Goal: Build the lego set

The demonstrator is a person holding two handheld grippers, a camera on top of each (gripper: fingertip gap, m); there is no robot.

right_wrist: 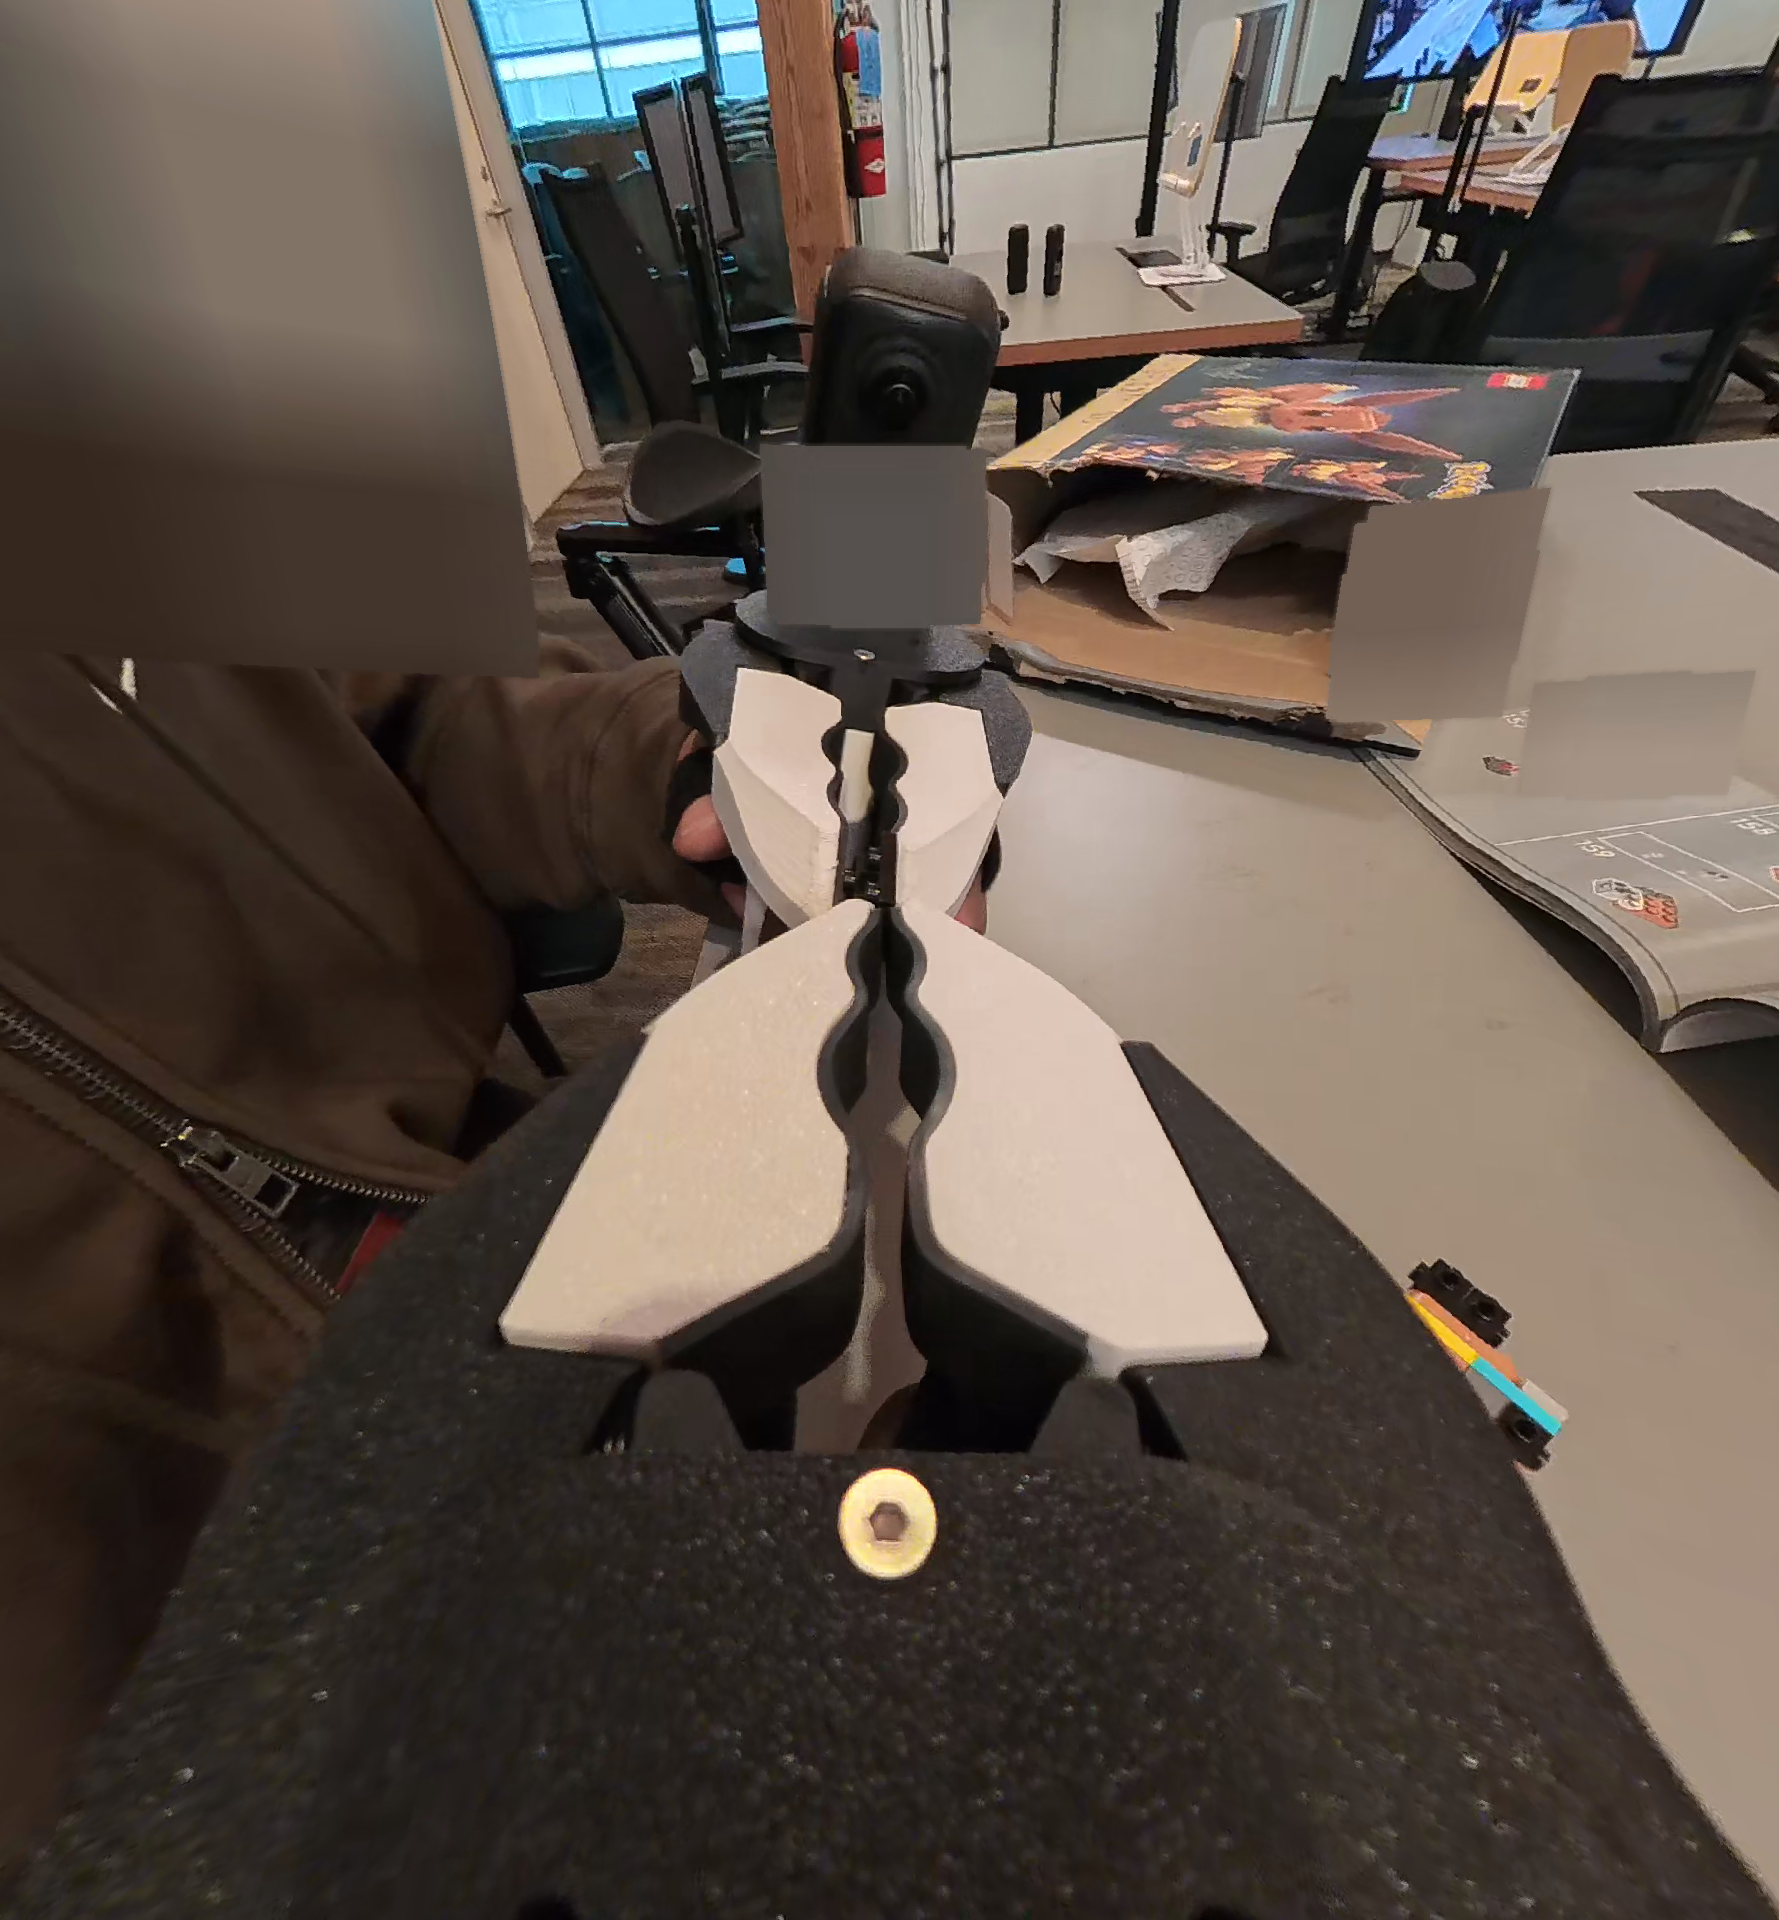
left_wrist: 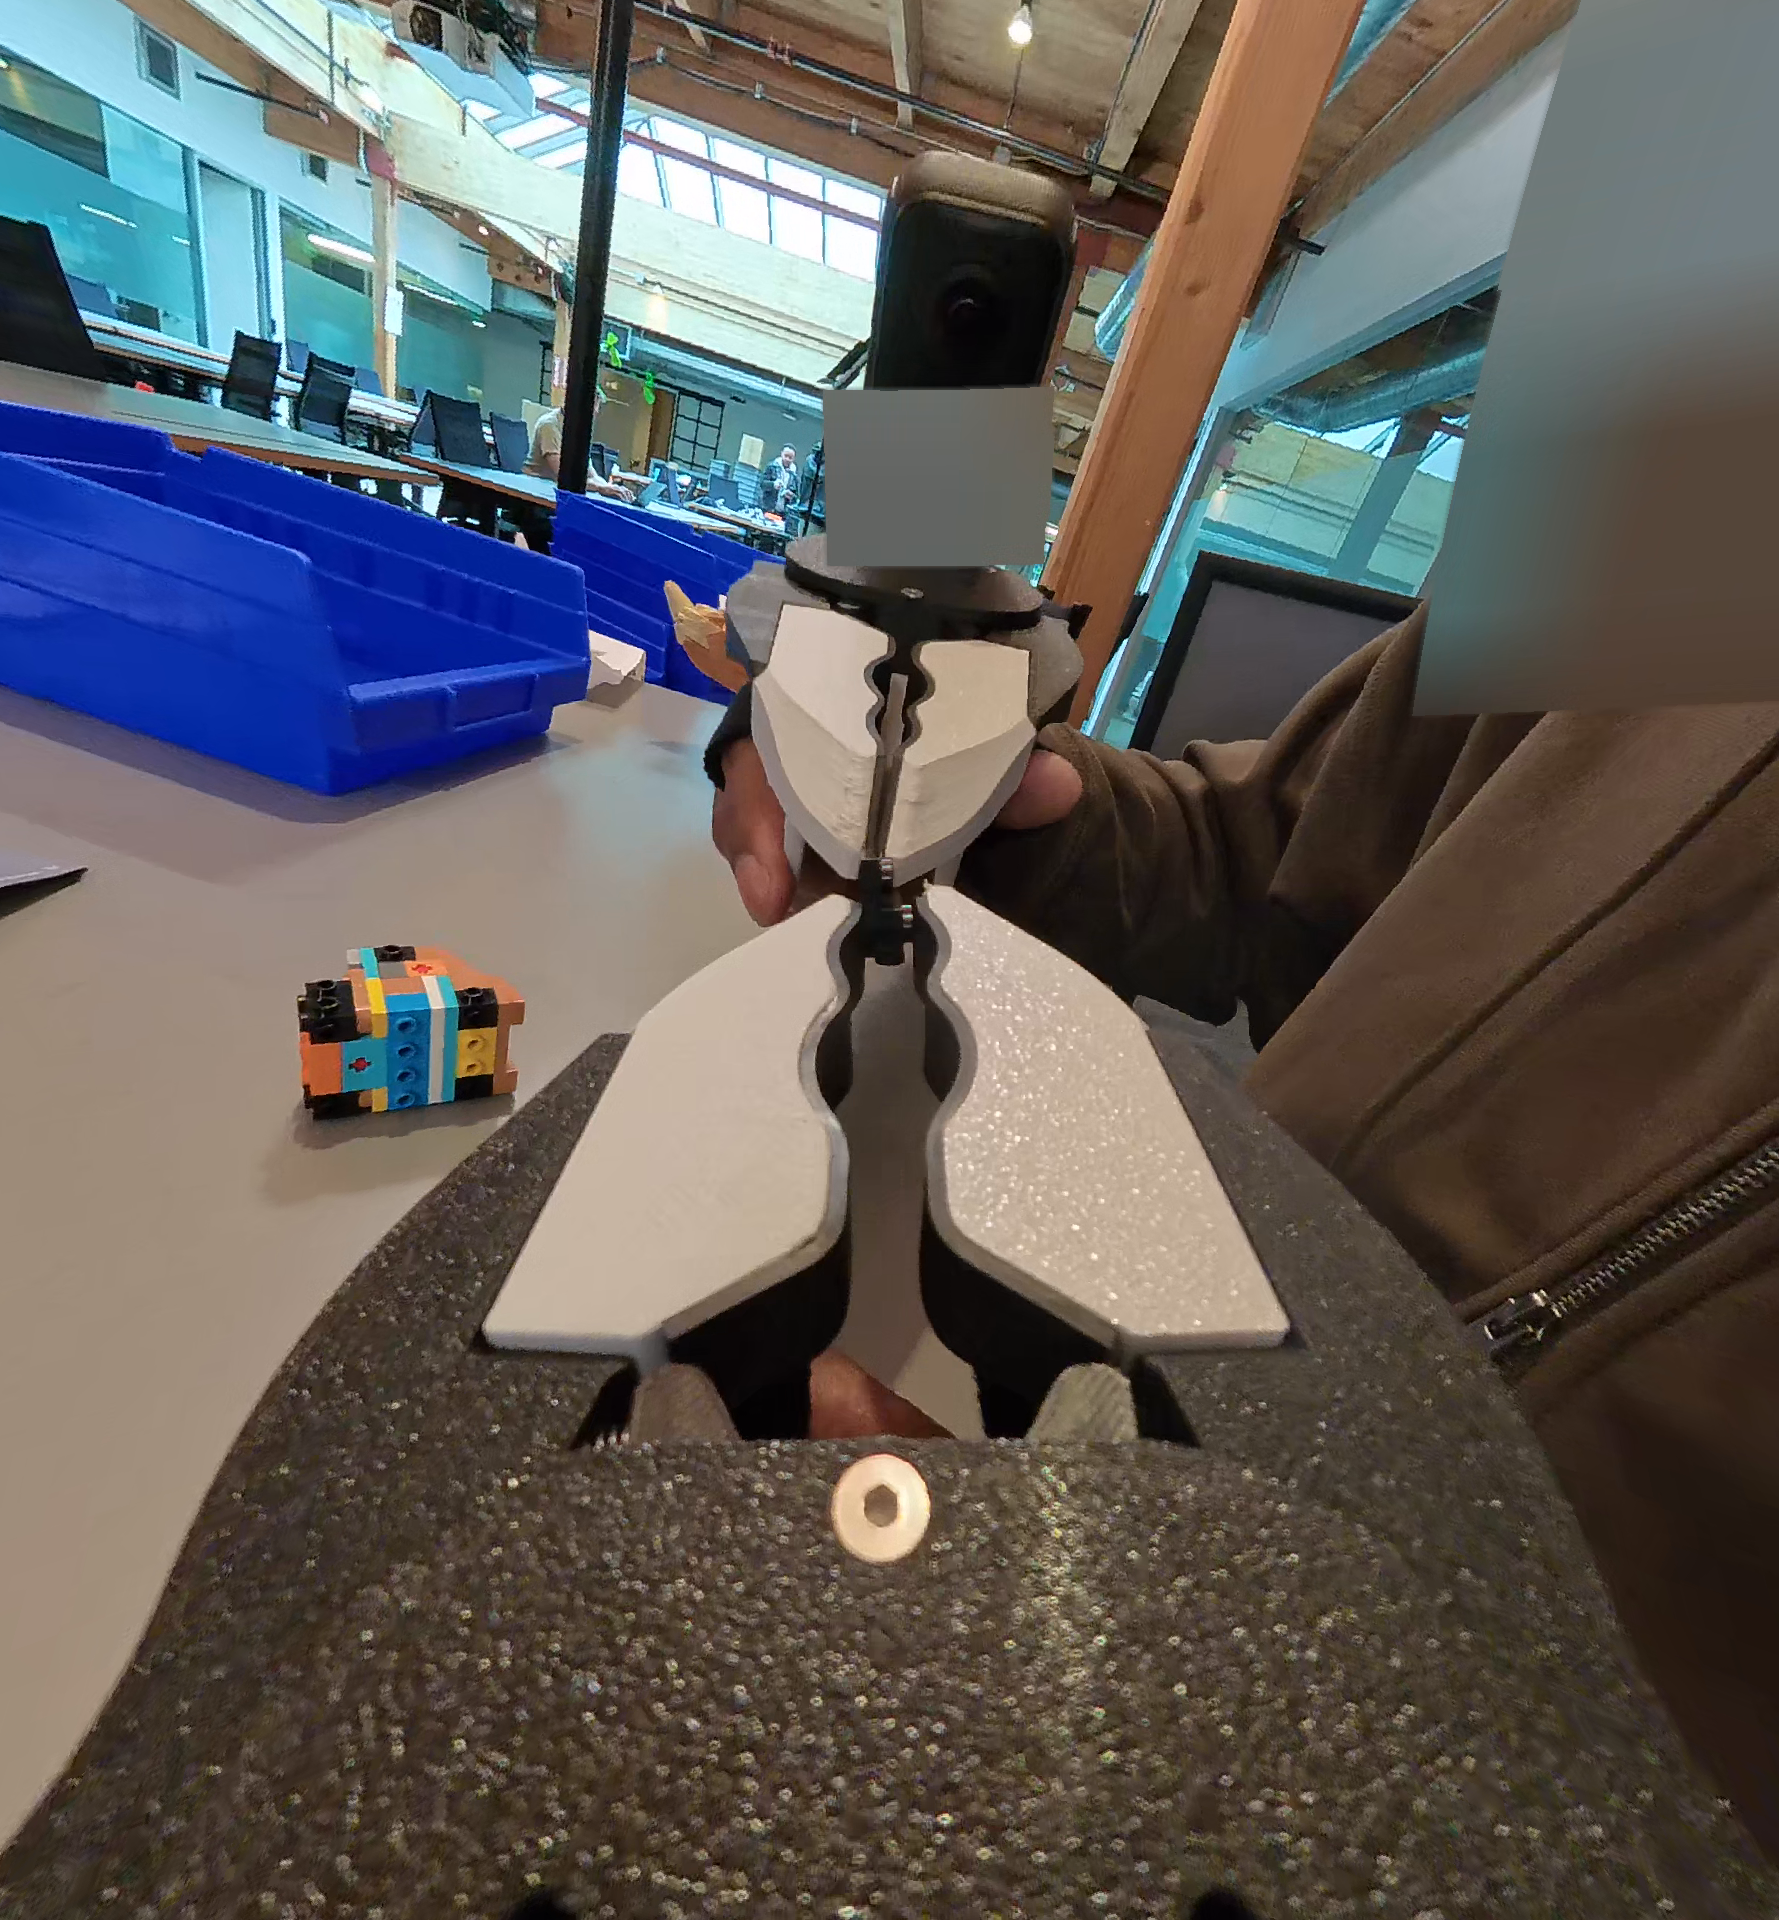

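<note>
My left gripper [left_wrist: 883,928] and right gripper [right_wrist: 880,914] are held tip to tip above the grey table [left_wrist: 137,1195], close to the person's brown jacket. Both are shut. A small black lego piece [left_wrist: 881,914] is pinched where the fingertips meet; it also shows in the right wrist view [right_wrist: 867,862]. I cannot tell whether it is one piece or two joined. The right gripper [left_wrist: 890,831] faces the left wrist camera and the left gripper [right_wrist: 864,883] faces the right one. A multicoloured lego block assembly [left_wrist: 407,1029] lies on the table to the left, also seen in the right wrist view [right_wrist: 1487,1361].
Blue plastic bins [left_wrist: 241,623] stand at the back left of the table. An open lego box [right_wrist: 1280,468] with paper bags and an open instruction booklet [right_wrist: 1695,914] lie on the right. The person's jacket [left_wrist: 1539,1039] is close by. Office desks and chairs stand beyond. The tips of both grippers are at nearly the same place.
</note>
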